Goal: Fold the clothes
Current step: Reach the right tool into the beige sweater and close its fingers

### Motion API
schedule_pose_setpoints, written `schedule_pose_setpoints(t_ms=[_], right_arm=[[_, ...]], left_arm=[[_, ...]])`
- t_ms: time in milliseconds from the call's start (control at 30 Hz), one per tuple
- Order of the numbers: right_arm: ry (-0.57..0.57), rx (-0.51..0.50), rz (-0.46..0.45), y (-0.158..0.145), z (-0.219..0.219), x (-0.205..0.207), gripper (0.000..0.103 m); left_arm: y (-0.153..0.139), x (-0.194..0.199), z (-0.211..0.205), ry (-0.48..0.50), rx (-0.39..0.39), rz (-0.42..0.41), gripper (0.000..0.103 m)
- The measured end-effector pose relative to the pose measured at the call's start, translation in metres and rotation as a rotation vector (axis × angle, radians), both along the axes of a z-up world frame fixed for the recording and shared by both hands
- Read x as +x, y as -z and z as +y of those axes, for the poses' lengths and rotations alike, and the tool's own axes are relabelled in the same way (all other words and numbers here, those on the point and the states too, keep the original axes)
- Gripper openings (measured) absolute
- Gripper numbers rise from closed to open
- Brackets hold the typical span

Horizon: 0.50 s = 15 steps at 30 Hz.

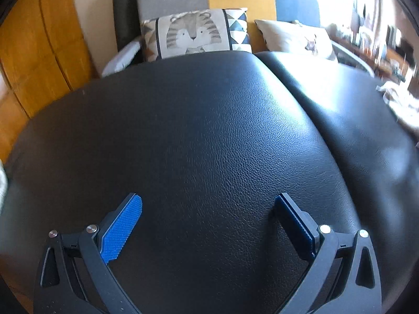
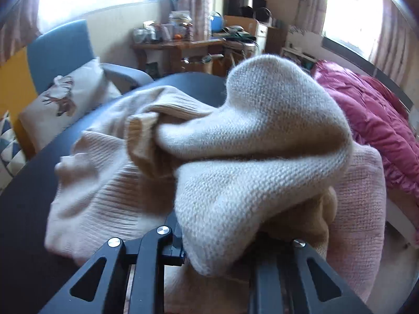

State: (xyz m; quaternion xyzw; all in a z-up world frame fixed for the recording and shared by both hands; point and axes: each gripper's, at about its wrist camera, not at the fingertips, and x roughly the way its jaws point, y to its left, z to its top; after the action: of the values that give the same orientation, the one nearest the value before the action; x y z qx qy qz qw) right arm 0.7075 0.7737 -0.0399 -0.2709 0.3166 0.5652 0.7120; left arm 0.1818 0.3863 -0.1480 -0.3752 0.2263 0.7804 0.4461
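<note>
Left gripper (image 1: 208,209) hovered over the black leather surface (image 1: 199,130) with its two blue-padded fingers (image 1: 123,225) spread wide and nothing between them. One seam (image 1: 296,99) divided this surface into two cushions. Behind it stood one pillow with a tiger face (image 1: 195,35) and, to its right, one pale pillow with a small print (image 1: 296,38). A wooden panel (image 1: 39,52) stood at the left side, and a rolled dark mat (image 1: 124,18) leaned in the corner. At the far right edge a bit of pale cloth (image 1: 400,102) lay on the leather.

In the right wrist view, the right gripper (image 2: 217,259) was almost covered by a cream knitted sweater (image 2: 262,157). A thick fold of it was draped over the finger area and hid the tips, so I could not tell whether the fingers were clenched on the knit or loose. The rest of the sweater lay crumpled on the black surface just ahead, with one ribbed cuff (image 2: 141,136) turned up in the middle. Under it at the right a pinkish knitted piece (image 2: 364,188) was visible. Further right lay one magenta quilt (image 2: 374,120). A blue armchair (image 2: 62,52) held one pillow with a deer print (image 2: 65,102), and a cluttered desk (image 2: 188,44) stood below two bright windows (image 2: 351,13).
</note>
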Motion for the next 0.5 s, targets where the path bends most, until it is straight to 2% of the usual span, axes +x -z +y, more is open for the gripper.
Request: schedule_pose_setpoints(t_ms=[133, 233, 367, 400, 500], right_arm=[[-0.088, 0.045, 0.04, -0.006, -0.017, -0.034, 0.011], [-0.201, 0.069, 0.082, -0.014, -0.036, -0.07, 0.007], [-0.403, 0.073, 0.098, -0.014, -0.068, -0.146, 0.007], [-0.484, 0.066, 0.151, -0.009, -0.08, -0.172, 0.002], [-0.611, 0.014, 0.209, 0.009, -0.108, -0.236, 0.002]], left_arm=[[0.004, 0.002, -0.004, -0.013, 0.022, -0.033, 0.103], [0.006, 0.003, -0.004, -0.015, 0.03, -0.036, 0.103], [0.006, 0.005, -0.002, -0.015, 0.032, -0.03, 0.103], [0.006, 0.005, -0.002, -0.015, 0.033, -0.03, 0.103], [0.005, 0.004, -0.001, -0.017, 0.035, -0.035, 0.103]])
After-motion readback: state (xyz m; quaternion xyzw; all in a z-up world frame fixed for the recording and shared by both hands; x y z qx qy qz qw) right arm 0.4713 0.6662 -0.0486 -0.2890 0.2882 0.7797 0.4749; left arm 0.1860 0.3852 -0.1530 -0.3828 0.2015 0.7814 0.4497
